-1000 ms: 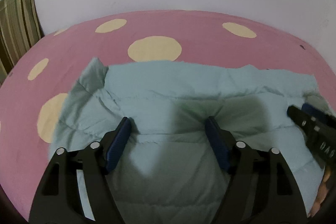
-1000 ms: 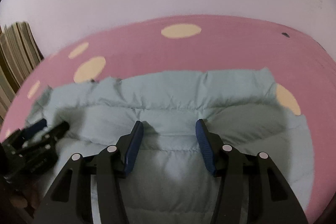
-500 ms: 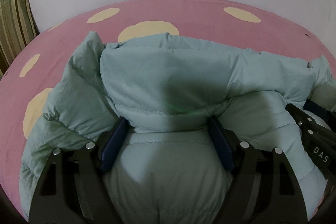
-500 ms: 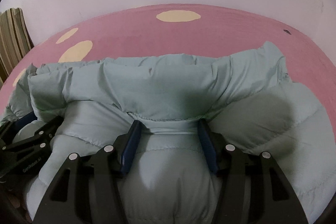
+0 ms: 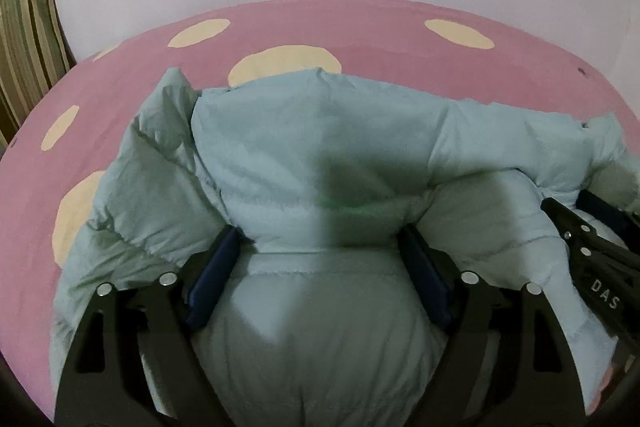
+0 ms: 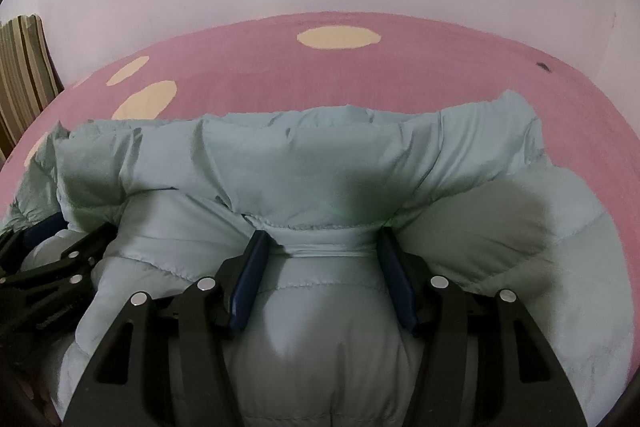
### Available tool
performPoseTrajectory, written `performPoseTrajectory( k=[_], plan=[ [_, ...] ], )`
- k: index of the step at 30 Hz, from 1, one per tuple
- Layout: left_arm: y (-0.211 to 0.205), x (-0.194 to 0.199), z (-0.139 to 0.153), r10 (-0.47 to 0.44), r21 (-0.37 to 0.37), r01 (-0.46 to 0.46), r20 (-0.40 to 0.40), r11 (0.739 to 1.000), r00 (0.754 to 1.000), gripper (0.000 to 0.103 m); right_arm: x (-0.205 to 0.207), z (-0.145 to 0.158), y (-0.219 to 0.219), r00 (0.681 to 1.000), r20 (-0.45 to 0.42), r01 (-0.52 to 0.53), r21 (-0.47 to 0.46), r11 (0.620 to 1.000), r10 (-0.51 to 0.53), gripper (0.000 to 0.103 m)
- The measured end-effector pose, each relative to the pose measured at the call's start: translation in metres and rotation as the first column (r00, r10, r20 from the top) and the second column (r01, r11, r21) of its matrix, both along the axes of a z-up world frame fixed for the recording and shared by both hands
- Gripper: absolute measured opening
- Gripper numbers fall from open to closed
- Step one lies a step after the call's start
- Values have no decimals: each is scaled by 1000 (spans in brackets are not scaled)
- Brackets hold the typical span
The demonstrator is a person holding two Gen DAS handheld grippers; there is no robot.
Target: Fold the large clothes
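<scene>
The left gripper (image 5: 320, 267) and right gripper (image 6: 320, 267) each hold a bunched fold of the pale green puffy jacket (image 5: 320, 147) between opening jaws. It looks light, soft and slippery, so a stitched seam seems the best hold. It lies heaped on the pink spotted bedsheet (image 5: 380, 23).

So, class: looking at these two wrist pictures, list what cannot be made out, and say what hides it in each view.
- Left wrist view: the jacket's near part is cut off by the bottom edge and the left tool.
- Right wrist view: the bedspread under the jacket is covered by it.
- Right wrist view: the left tool is cut off by the left edge.
- Both views: whether the right tool pinches fabric; puffed padding hides contact.
</scene>
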State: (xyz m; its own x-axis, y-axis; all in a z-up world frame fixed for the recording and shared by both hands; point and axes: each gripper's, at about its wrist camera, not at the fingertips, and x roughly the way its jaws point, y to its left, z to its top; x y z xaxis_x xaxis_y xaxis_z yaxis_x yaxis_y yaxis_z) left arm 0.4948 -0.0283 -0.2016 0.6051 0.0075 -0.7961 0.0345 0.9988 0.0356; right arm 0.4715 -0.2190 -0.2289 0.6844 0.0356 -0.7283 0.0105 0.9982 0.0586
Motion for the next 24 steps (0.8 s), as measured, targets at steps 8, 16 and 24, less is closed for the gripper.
performPoseTrajectory(
  k=[8,16,24],
  plan=[
    [62,-54,46,87,-1,-87,67,996,994,90,-52,49,-41,994,93,52,54,997,-57,75],
    [121,-103,36,117,-70,-114,35,991,993,97,-94,29,-129,981,-7,193,97,976,-193,76],
    [131,-98,1,77,-391,-107,-92,914,993,97,-96,-5,-154,974,-114,221,255,941,-197,79]
  ],
)
